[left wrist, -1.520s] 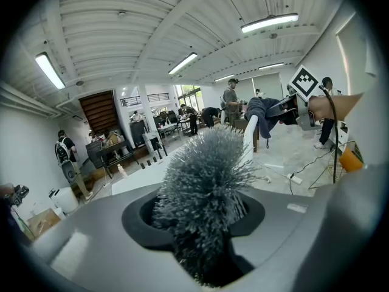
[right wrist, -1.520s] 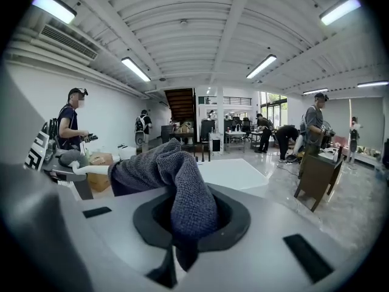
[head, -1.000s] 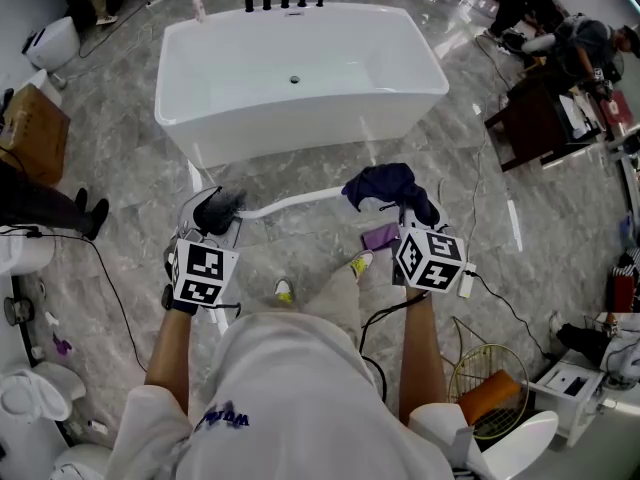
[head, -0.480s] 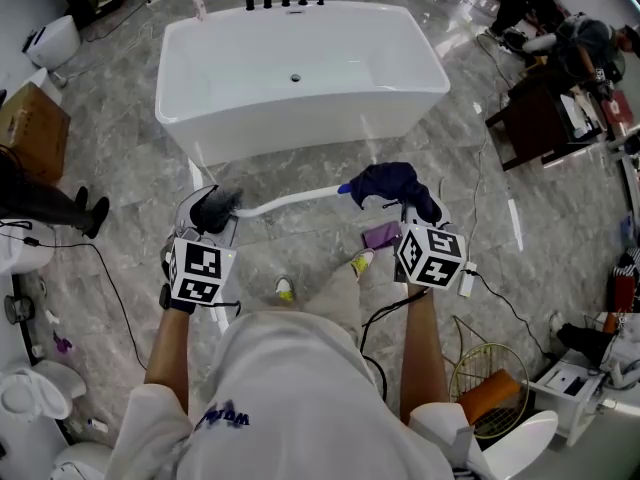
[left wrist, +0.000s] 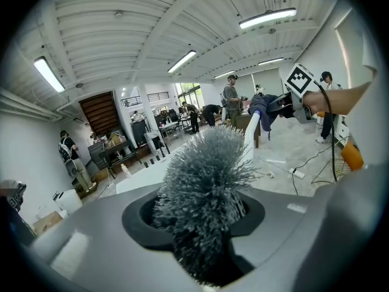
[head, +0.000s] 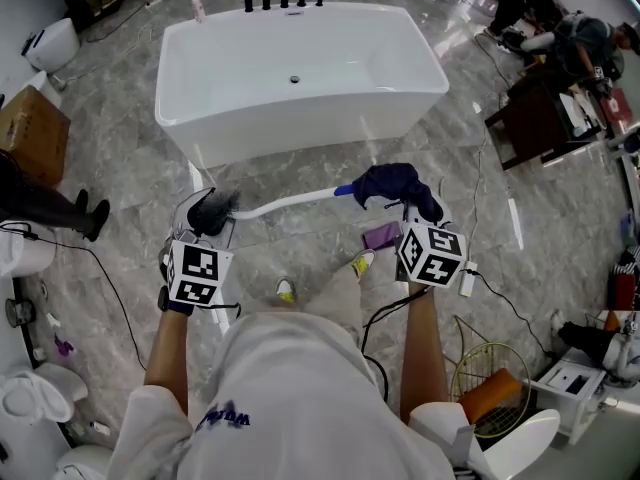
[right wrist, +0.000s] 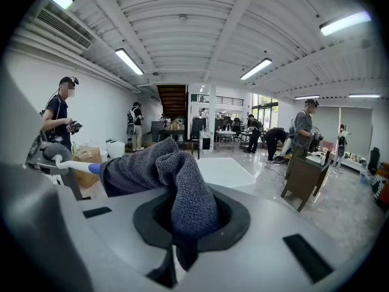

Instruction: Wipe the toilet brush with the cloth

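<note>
In the head view the toilet brush lies level between my grippers. My left gripper [head: 204, 236] is shut on its dark bristle head [head: 214, 209]. The white handle [head: 290, 202] runs right to a blue tip [head: 345, 189]. A dark blue cloth [head: 392, 182] covers the handle's end, and my right gripper [head: 412, 216] is shut on it. The left gripper view has the grey bristles [left wrist: 203, 178] clamped in the left gripper [left wrist: 200, 251] and the handle [left wrist: 250, 140] leading off to the cloth [left wrist: 262, 106]. In the right gripper view the cloth [right wrist: 163, 172] hangs from the right gripper [right wrist: 176, 248] over the blue tip [right wrist: 94, 168].
A white bathtub [head: 300, 78] with black taps [head: 285, 0] stands just ahead on the marble floor. Around me are a toilet [head: 35, 403] lower left, a cardboard box [head: 30, 133], a wire basket [head: 488, 388] lower right, a dark desk [head: 535, 118], floor cables and people.
The cloth has slid a little to the right along the handle, so the blue tip now shows. The left gripper with the brush head has shifted slightly left.
</note>
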Motion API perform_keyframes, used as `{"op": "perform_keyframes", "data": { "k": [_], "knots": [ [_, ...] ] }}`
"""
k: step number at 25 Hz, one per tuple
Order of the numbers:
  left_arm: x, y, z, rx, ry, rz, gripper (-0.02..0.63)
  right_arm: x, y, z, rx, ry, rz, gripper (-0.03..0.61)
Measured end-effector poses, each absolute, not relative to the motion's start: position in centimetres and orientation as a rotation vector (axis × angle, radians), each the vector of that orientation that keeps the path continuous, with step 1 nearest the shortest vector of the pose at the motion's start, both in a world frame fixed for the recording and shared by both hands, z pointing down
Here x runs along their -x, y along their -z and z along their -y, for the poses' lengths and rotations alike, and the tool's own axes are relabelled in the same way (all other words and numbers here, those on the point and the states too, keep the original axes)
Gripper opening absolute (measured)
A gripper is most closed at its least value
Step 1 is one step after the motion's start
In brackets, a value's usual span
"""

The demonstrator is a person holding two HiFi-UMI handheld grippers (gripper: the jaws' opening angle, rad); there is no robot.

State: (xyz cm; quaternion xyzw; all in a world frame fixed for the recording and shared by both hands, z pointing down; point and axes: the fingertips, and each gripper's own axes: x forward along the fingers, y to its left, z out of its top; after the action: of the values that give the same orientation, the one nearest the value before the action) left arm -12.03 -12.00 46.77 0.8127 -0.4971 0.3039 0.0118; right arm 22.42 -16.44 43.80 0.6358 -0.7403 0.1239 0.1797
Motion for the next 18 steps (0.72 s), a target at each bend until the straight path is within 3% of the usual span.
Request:
{"op": "perform_keyframes", "data": {
  "k": [8, 18],
  "knots": [
    [20.1, -49.0, 11.3, -2.335, -1.177, 1.701, 0.176, -31.3, -41.7, 16.4, -2.009, -0.338, 1.932, 0.028],
    [17.0, -48.9, 12.4, -2.311, -1.046, 1.729, 0.176, -25.3, -41.6, 16.0, -1.891, -0.265, 2.05, 0.029]
  ]
}}
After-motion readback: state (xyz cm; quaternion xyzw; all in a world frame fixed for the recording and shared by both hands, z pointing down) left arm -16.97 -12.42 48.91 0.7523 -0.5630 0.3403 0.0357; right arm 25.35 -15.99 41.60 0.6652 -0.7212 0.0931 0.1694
